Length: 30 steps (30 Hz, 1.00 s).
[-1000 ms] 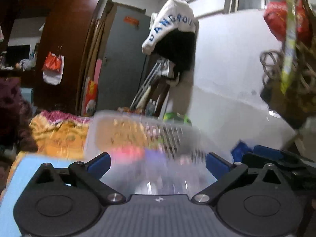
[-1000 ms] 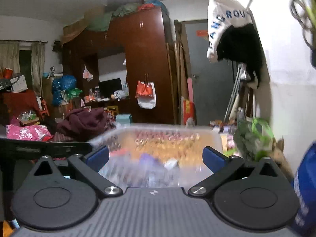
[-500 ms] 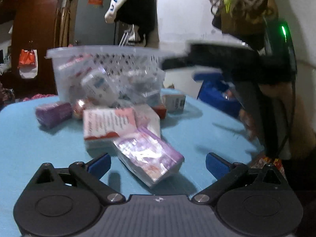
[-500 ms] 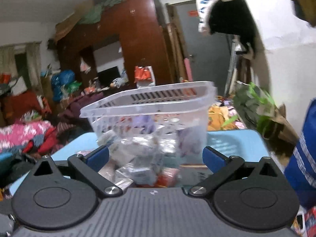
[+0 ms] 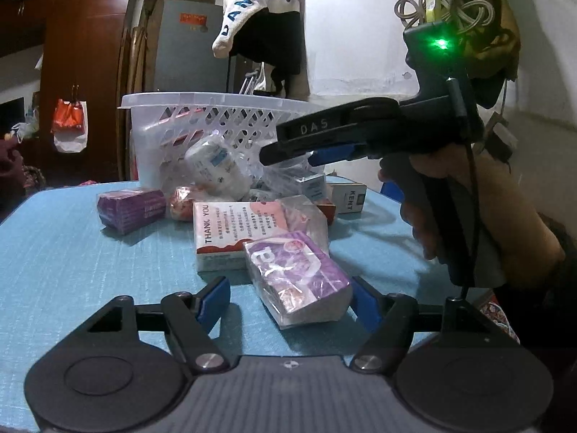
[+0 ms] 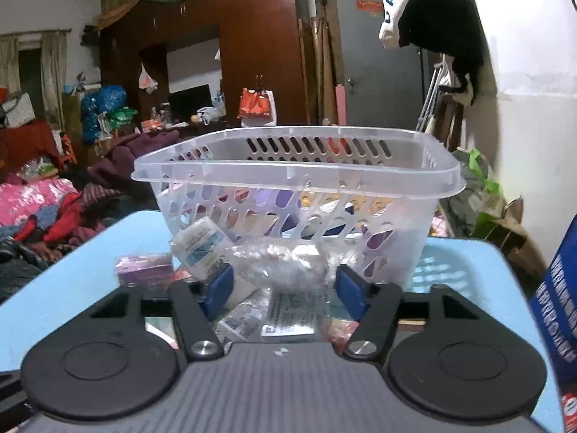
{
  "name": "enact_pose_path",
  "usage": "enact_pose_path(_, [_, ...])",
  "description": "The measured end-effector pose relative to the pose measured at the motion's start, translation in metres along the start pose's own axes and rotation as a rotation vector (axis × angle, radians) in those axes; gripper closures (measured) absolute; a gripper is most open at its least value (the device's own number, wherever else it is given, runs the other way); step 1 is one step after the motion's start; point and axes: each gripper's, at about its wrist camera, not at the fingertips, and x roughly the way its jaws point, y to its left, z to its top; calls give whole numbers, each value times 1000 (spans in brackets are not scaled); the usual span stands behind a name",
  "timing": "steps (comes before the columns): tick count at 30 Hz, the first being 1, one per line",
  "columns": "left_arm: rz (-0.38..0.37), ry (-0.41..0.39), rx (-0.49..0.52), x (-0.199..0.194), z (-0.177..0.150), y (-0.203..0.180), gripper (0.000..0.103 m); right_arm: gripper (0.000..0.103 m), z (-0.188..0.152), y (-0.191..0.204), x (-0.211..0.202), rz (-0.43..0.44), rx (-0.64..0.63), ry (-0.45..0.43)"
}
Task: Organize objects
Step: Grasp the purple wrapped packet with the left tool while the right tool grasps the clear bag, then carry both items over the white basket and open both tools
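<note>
The blue worktop (image 5: 72, 245) lay bare on its left side. The basket (image 6: 299, 195) stood mid-worktop. A purple pack (image 5: 299, 281) lay before it, long axis slanting toward the near right — between the left gripper (image 5: 288, 299), closing, right pad touching. The right gripper (image 6: 285, 285) was closing around clear bagged items (image 6: 288, 263) — grip unclear.

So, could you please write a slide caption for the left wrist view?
Left gripper closing around a purple wrapped pack on the blue table, basket behind.
</note>
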Motion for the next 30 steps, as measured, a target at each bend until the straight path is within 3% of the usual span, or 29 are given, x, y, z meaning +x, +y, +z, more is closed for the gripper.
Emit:
enact_pose_path(4, [8, -15, 18, 0, -2, -4, 29, 47, 1, 2, -4, -14, -25, -13])
enact_pose_path(6, [5, -34, 25, -4, -4, -3, 46, 47, 0, 3, -9, -5, -24, -30])
enact_pose_path(16, [19, -160, 28, -33, -12, 14, 47, 47, -18, 3, -51, 18, -32, -124])
enact_pose_path(22, [29, -186, 3, -40, -11, 28, 47, 47, -25, -1, -69, 27, -10, -169])
enact_pose_path(27, [37, -220, -39, -44, 2, 46, 47, 47, -22, -1, -81, 39, 6, -221])
enact_pose_path(30, [25, -244, -51, -41, 30, 58, 47, 47, -8, 2, -84, 43, -2, -256])
